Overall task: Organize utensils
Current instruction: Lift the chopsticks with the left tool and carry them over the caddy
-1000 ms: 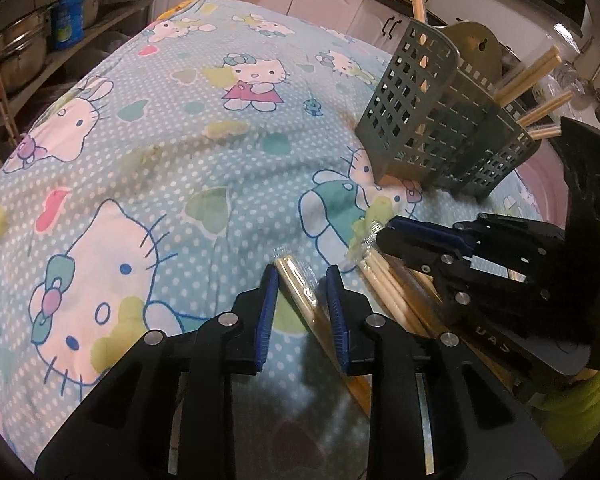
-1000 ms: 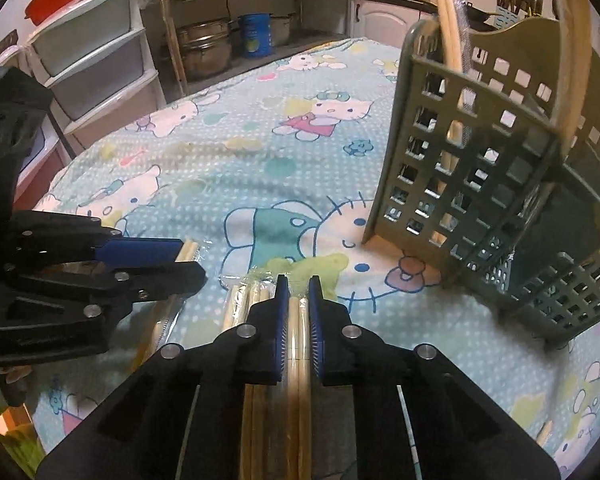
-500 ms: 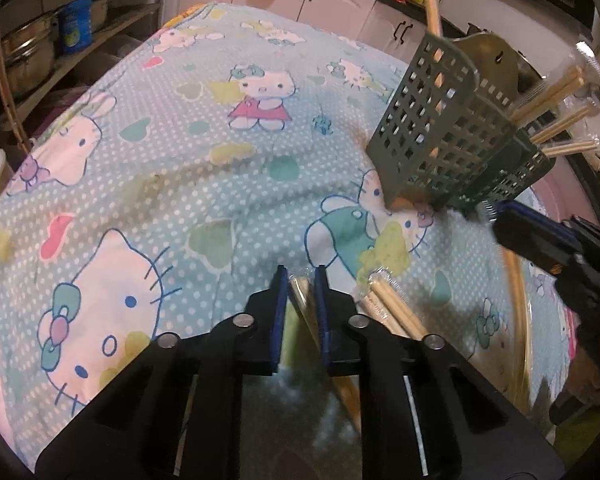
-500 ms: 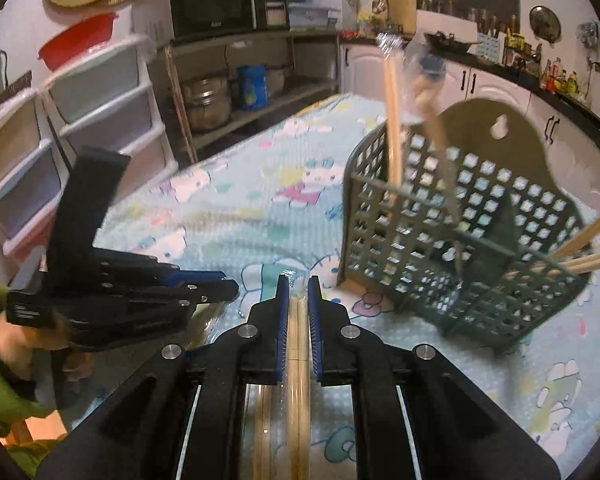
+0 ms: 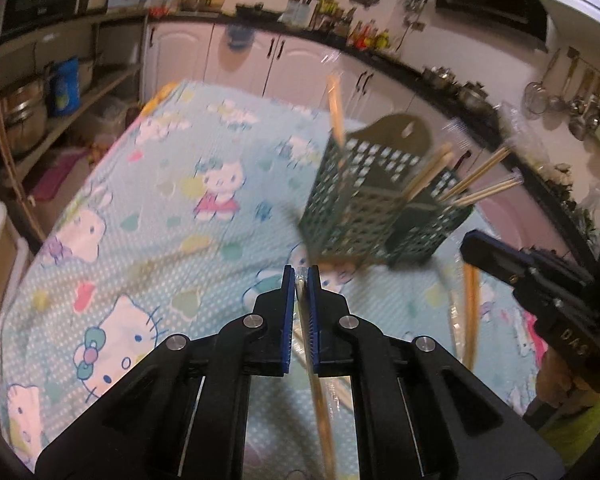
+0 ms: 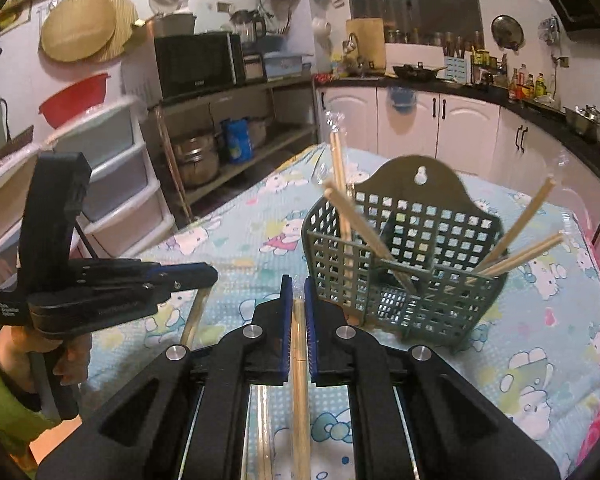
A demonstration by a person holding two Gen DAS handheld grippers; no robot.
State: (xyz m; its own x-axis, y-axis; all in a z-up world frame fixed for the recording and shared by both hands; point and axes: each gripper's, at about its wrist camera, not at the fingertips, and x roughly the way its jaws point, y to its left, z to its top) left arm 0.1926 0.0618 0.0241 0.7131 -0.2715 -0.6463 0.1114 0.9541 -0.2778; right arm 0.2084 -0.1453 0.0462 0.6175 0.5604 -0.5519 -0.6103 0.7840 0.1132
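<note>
The right gripper (image 6: 296, 292) has its blue-padded jaws clamped on a wrapped pair of pale wooden chopsticks (image 6: 300, 380) above the cartoon-cat-print table (image 6: 548, 344), just before the grey-green perforated plastic utensil basket (image 6: 400, 264) holding more chopsticks, with the left gripper (image 6: 208, 274) alongside.

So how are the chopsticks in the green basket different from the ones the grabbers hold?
The basket chopsticks stand leaning inside the green basket, tips up; the held chopsticks hang pinched in shut jaws above the tablecloth. The basket ones fan apart; the held ones hang singly. All are pale wood.
</note>
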